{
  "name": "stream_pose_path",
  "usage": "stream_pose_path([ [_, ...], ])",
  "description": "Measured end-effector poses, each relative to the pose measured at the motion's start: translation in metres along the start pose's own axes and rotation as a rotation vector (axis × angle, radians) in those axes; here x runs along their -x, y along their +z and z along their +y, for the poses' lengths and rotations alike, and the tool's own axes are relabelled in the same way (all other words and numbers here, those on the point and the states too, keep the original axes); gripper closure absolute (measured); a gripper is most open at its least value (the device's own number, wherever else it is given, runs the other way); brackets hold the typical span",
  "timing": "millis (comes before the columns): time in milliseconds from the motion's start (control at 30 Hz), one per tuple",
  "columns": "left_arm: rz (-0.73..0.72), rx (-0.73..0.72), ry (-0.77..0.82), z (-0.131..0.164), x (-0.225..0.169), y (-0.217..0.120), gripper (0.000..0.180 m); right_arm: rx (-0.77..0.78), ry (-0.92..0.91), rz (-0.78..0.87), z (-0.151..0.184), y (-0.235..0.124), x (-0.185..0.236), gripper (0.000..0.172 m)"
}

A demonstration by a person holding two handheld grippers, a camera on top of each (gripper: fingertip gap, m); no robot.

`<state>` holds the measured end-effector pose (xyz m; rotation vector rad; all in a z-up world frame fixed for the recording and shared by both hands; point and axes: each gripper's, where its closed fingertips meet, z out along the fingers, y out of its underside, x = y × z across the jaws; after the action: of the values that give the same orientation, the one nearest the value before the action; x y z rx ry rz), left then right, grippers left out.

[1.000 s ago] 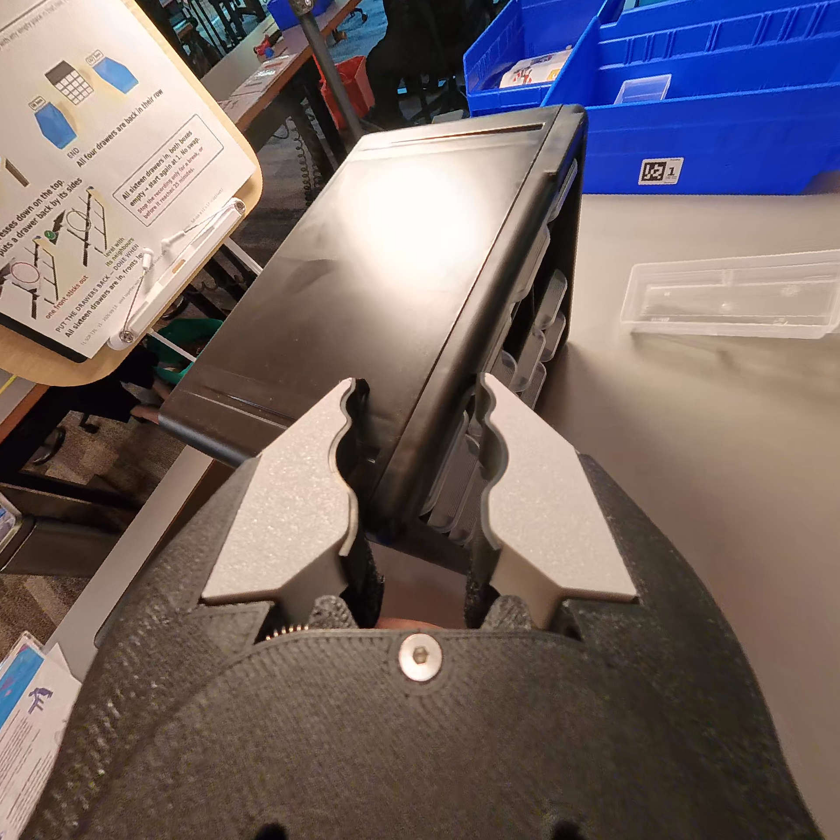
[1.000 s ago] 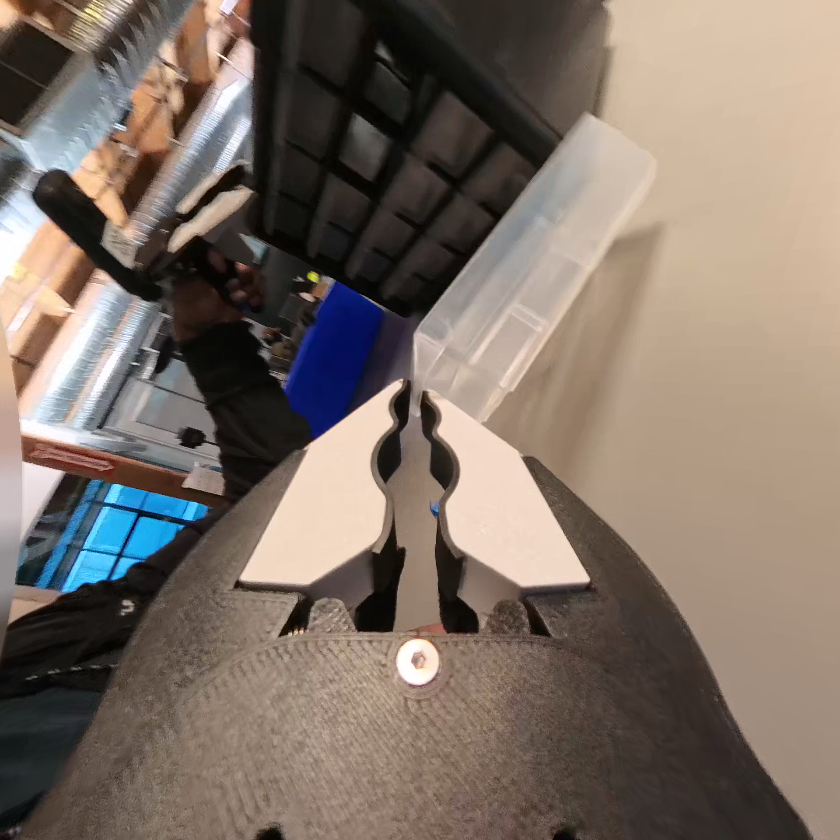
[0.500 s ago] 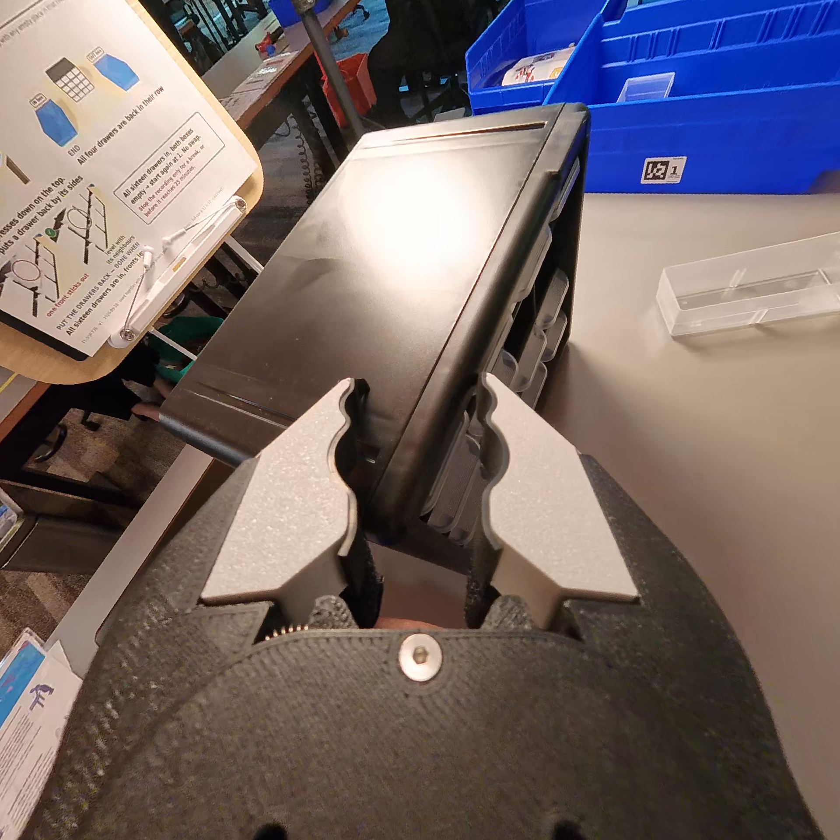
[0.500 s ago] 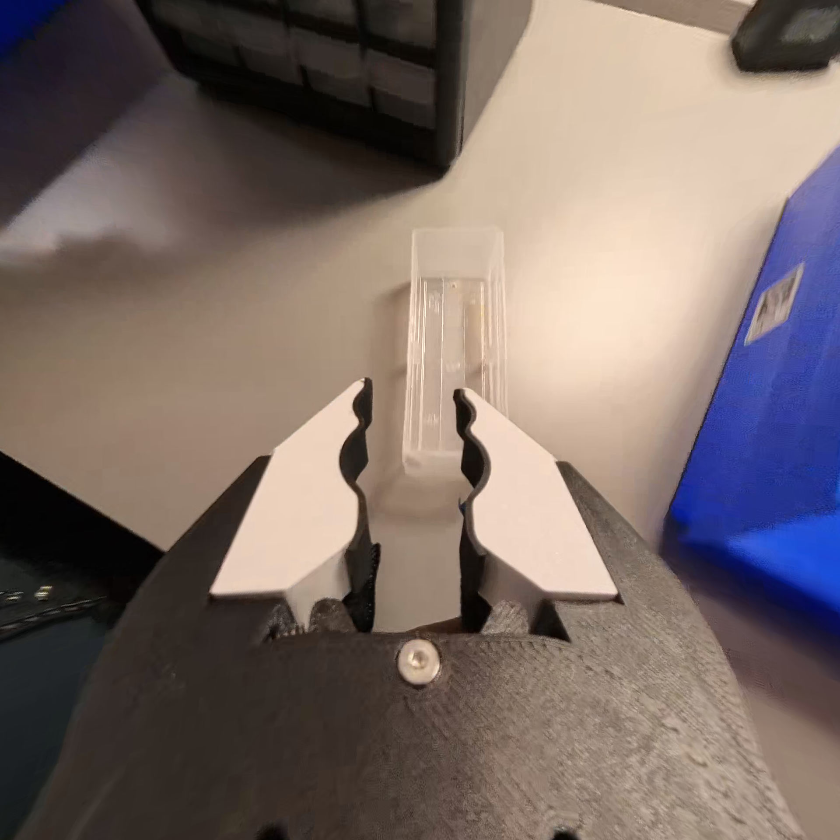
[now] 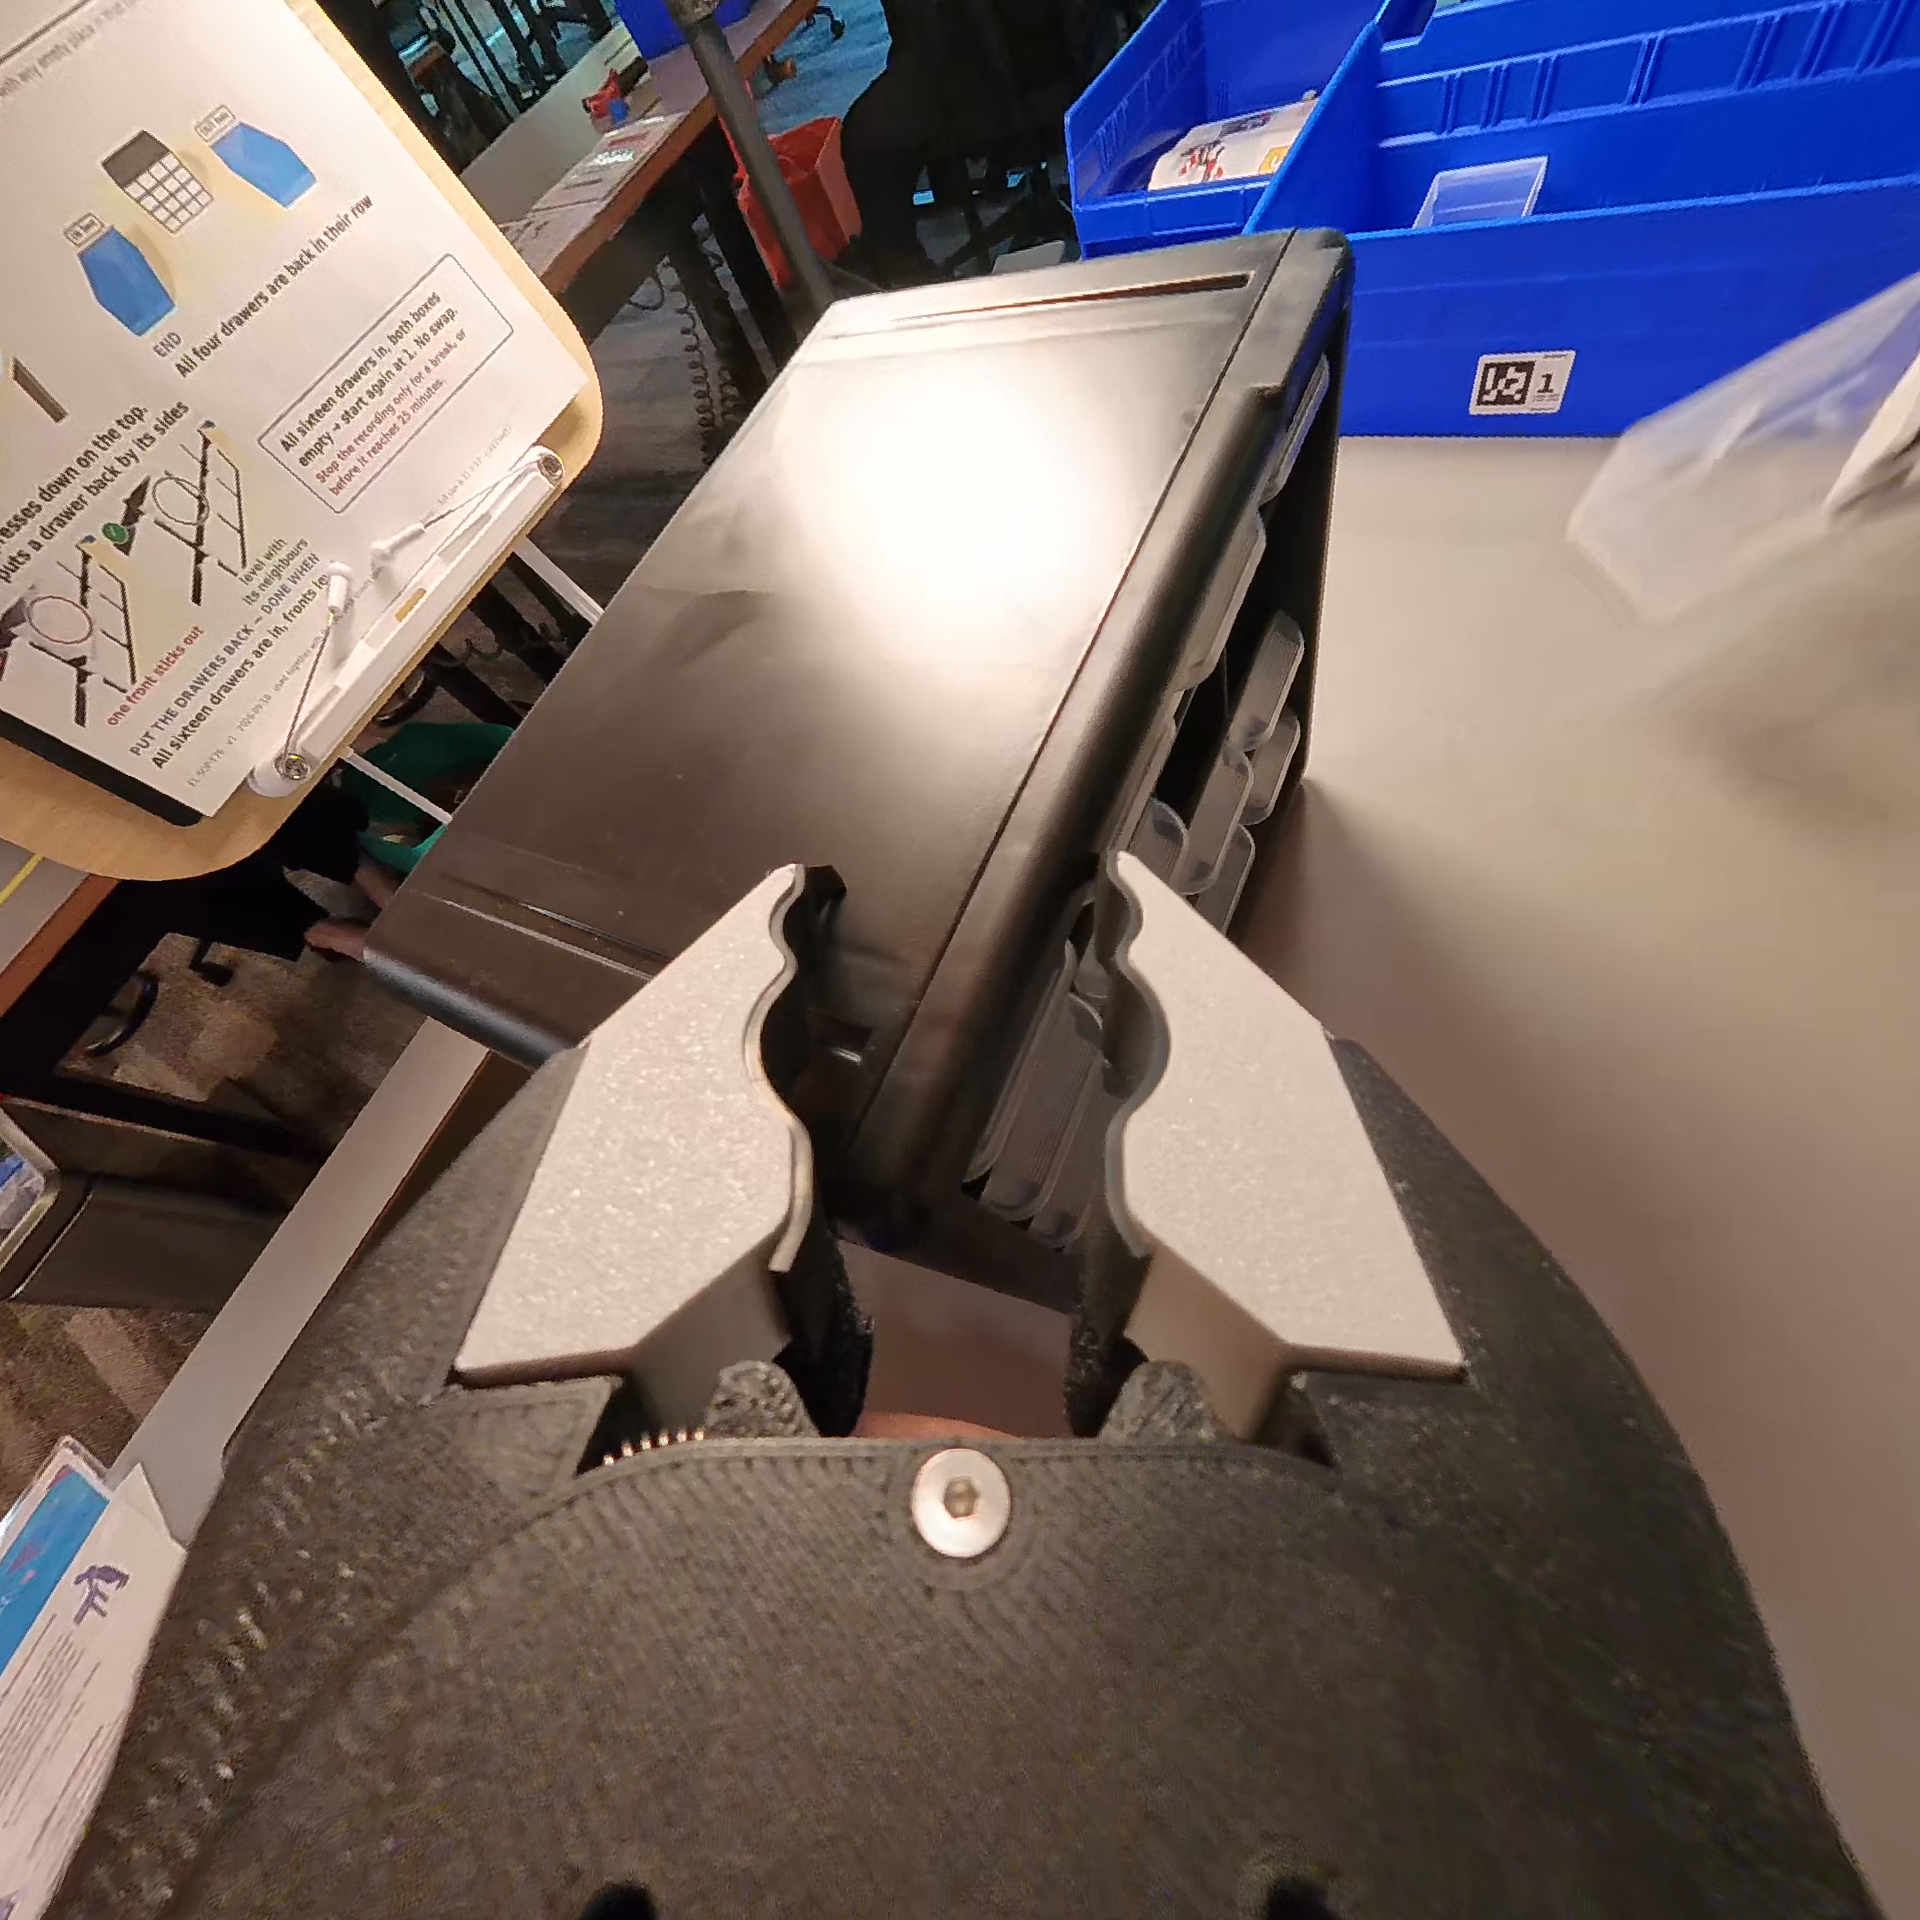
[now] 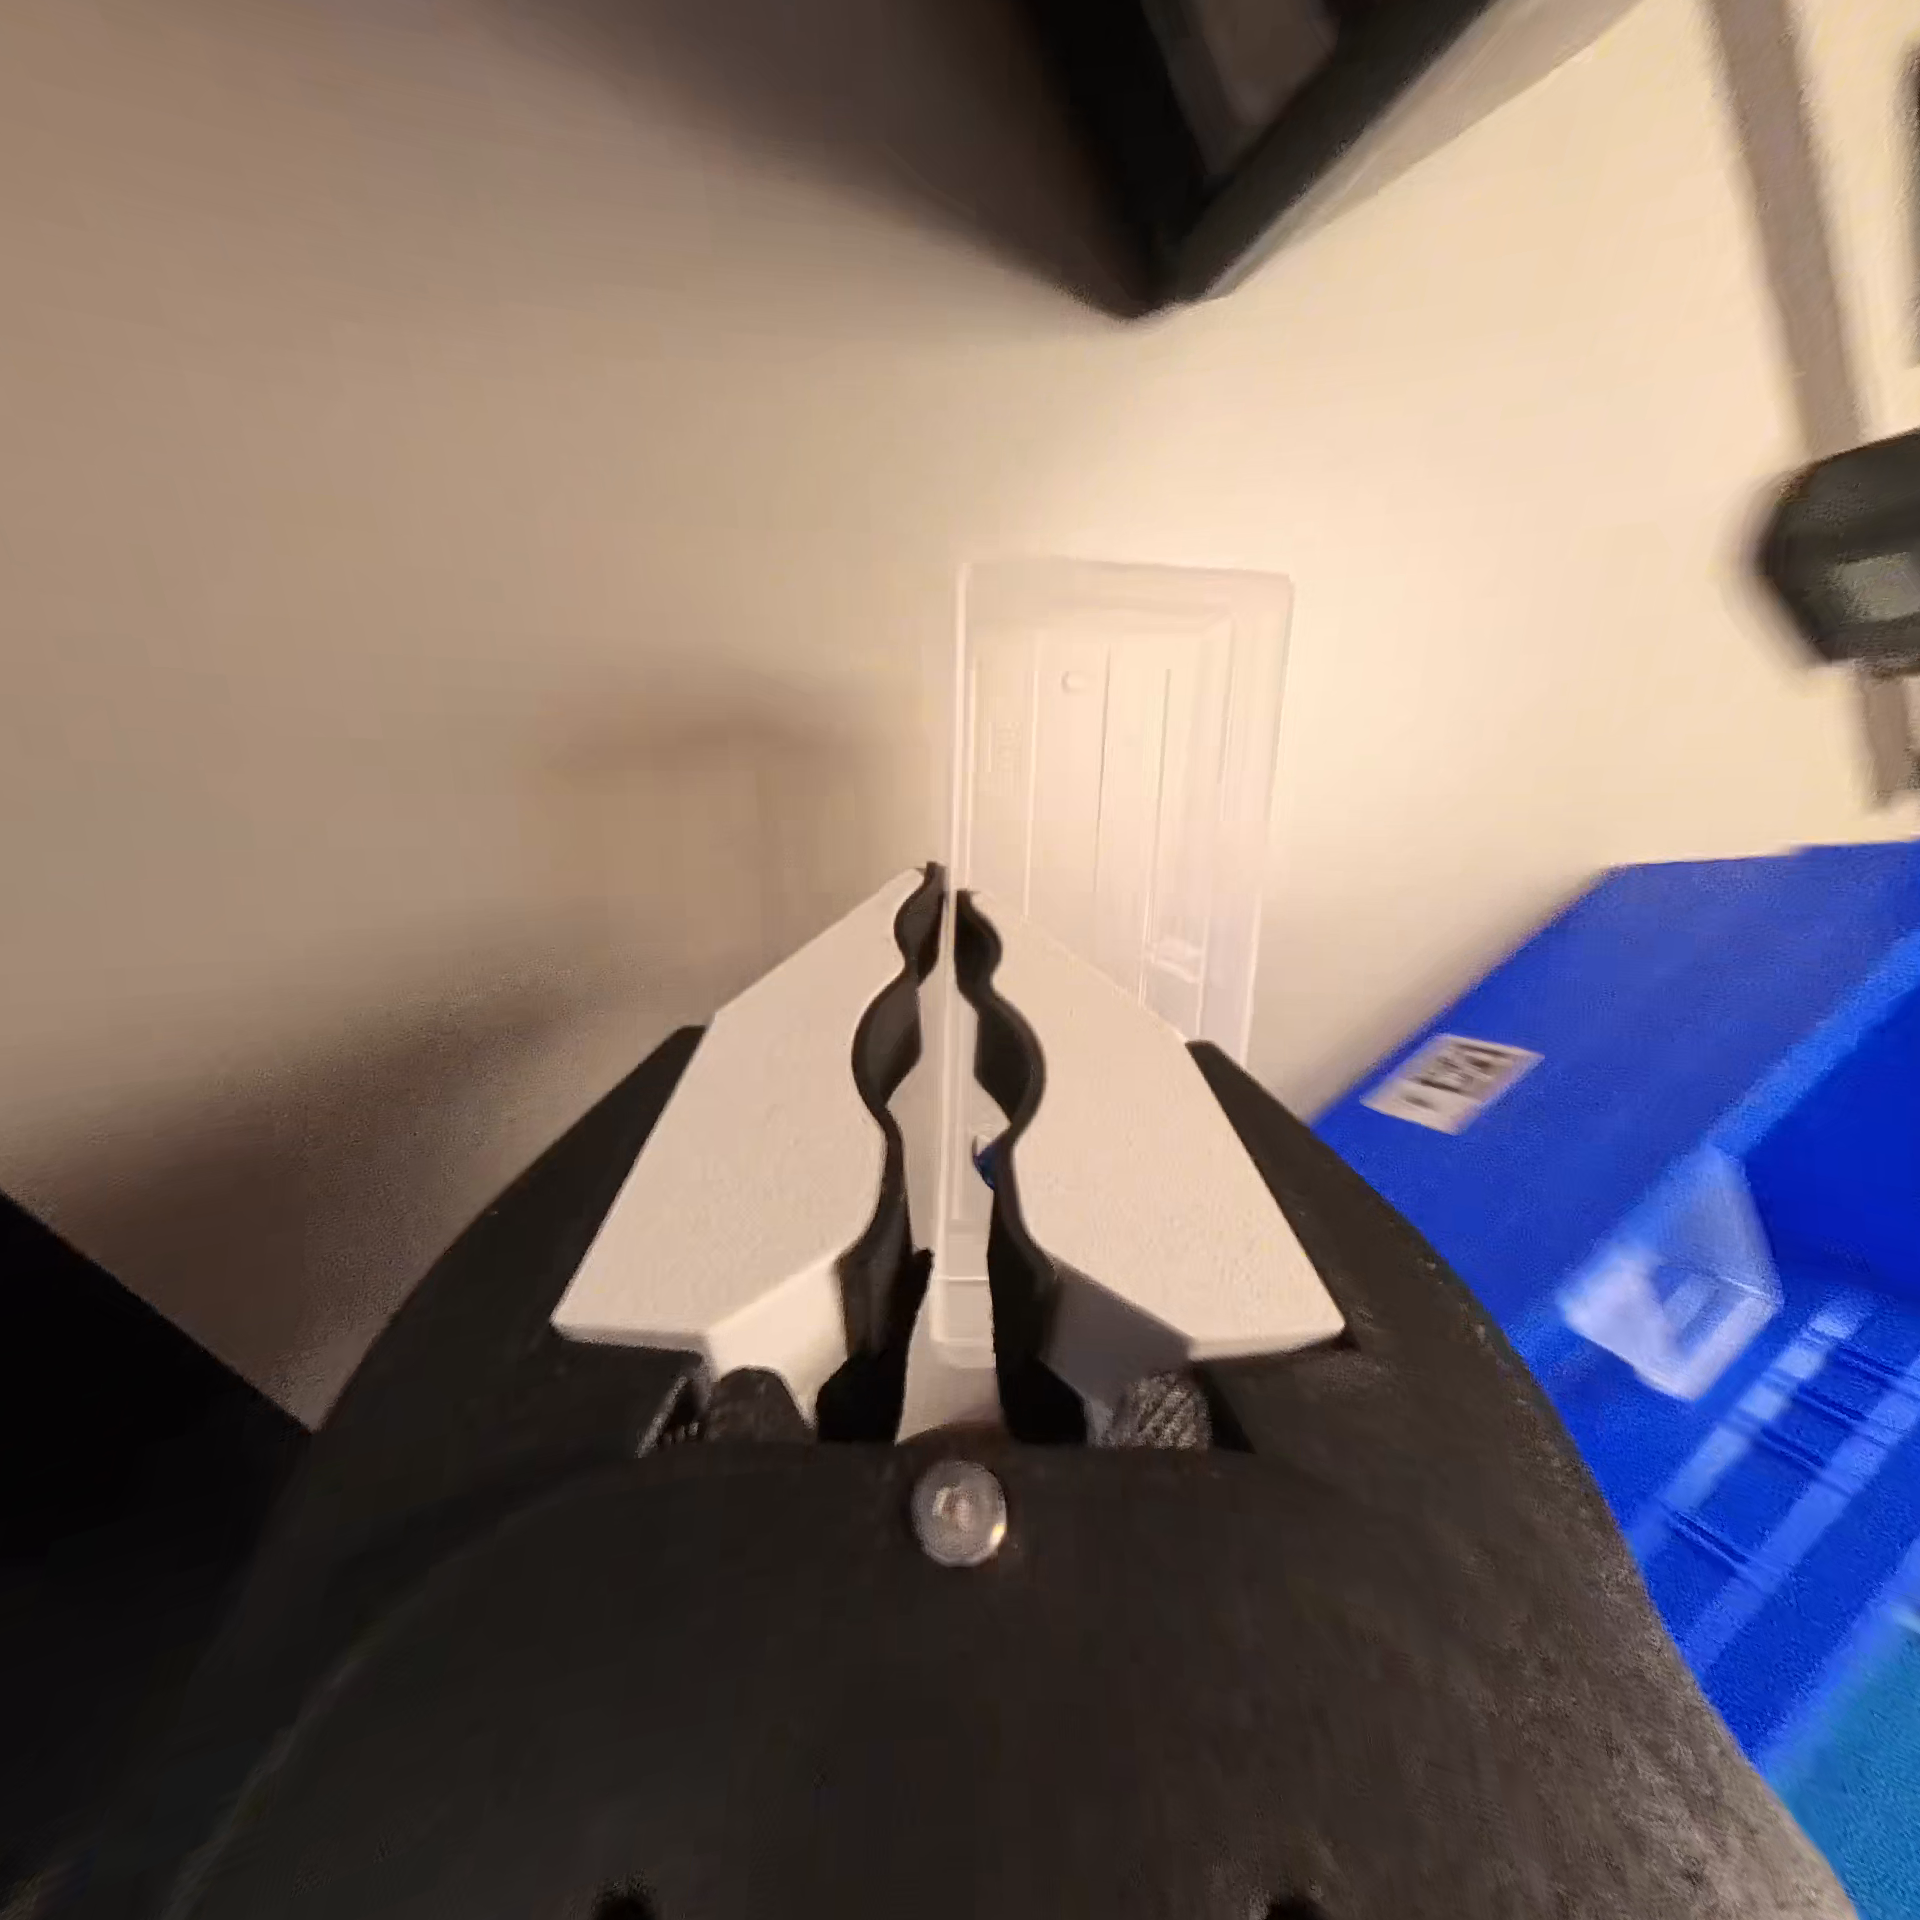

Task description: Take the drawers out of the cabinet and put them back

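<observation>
The black cabinet (image 5: 935, 582) stands on the table, with several clear drawers showing in its front at the right. My left gripper (image 5: 956, 883) straddles its near top front edge and is shut on it, one finger on the top panel and the other finger (image 5: 1195, 997) against the drawer fronts. My right gripper (image 6: 945, 883) is shut on the thin side wall of a clear plastic drawer (image 6: 1122, 748), which reaches forward from the fingertips over the table. The same drawer shows blurred at the right edge of the left wrist view (image 5: 1725, 488). A corner of the cabinet (image 6: 1247, 156) is at the top of the right wrist view.
Blue bins (image 5: 1610, 208) stand behind the cabinet, and one (image 6: 1662, 1143) is close on my right gripper's right. An instruction sheet on a wooden board (image 5: 208, 364) stands left of the table edge. A dark object (image 6: 1849, 561) lies at the far right. The beige table (image 5: 1558, 1039) spreads right of the cabinet.
My right gripper carried the drawer from the cabinet, opened with it lying on the table, then shut again on its side wall. The drawer is blurred in motion now. The left gripper kept its hold.
</observation>
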<state>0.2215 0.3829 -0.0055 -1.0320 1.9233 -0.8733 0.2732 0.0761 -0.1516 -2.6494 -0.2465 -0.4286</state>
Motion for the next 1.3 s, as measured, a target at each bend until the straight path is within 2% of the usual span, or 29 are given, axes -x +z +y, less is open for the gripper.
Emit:
stream_pose_path([
  [33,0.002,-0.002,-0.002,0.000,0.000,0.000,0.126,-0.009,-0.014,0.032,0.003,-0.016,-0.013,0.169],
  [167,0.004,-0.003,-0.009,0.000,0.001,0.000,0.126,-0.012,-0.050,0.180,0.021,-0.082,-0.080,0.170],
  [267,0.001,0.000,-0.010,0.001,0.001,0.000,0.126,0.023,-0.221,0.163,0.051,-0.100,-0.111,0.169],
  [333,-0.002,0.003,-0.009,0.001,0.001,0.000,0.126,0.092,-0.295,0.104,0.085,-0.091,-0.125,0.169],
  [500,-0.009,0.009,-0.006,0.001,0.000,0.000,0.126,0.317,-0.377,-0.002,0.174,-0.043,-0.156,0.169],
  [667,-0.010,0.010,-0.006,0.001,0.001,0.000,0.125,0.381,-0.441,-0.123,0.196,0.003,-0.151,0.169],
  [800,-0.011,0.012,-0.006,0.001,0.001,0.001,0.124,0.399,-0.507,-0.044,0.195,0.028,-0.175,0.166],
  [867,-0.013,0.013,-0.005,0.002,0.001,0.001,0.124,0.394,-0.490,0.012,0.193,0.030,-0.189,0.153],
  [900,-0.013,0.014,-0.004,0.001,0.001,0.001,0.124,0.397,-0.481,0.042,0.192,0.028,-0.195,0.142],
  [1000,-0.011,0.014,-0.004,0.002,0.001,0.001,0.124,0.352,-0.404,0.120,0.186,0.012,-0.206,0.126],
  [1067,-0.009,0.013,-0.005,0.001,0.001,0.001,0.124,0.279,-0.297,0.193,0.174,-0.006,-0.211,0.124],
  [1200,-0.005,0.013,-0.012,0.001,0.001,0.001,0.124,0.011,-0.043,0.302,0.113,-0.046,-0.199,0.128],
  [1300,-0.006,0.016,-0.020,0.001,0.001,0.001,0.124,-0.278,0.167,0.257,0.040,-0.066,-0.158,0.139],
])
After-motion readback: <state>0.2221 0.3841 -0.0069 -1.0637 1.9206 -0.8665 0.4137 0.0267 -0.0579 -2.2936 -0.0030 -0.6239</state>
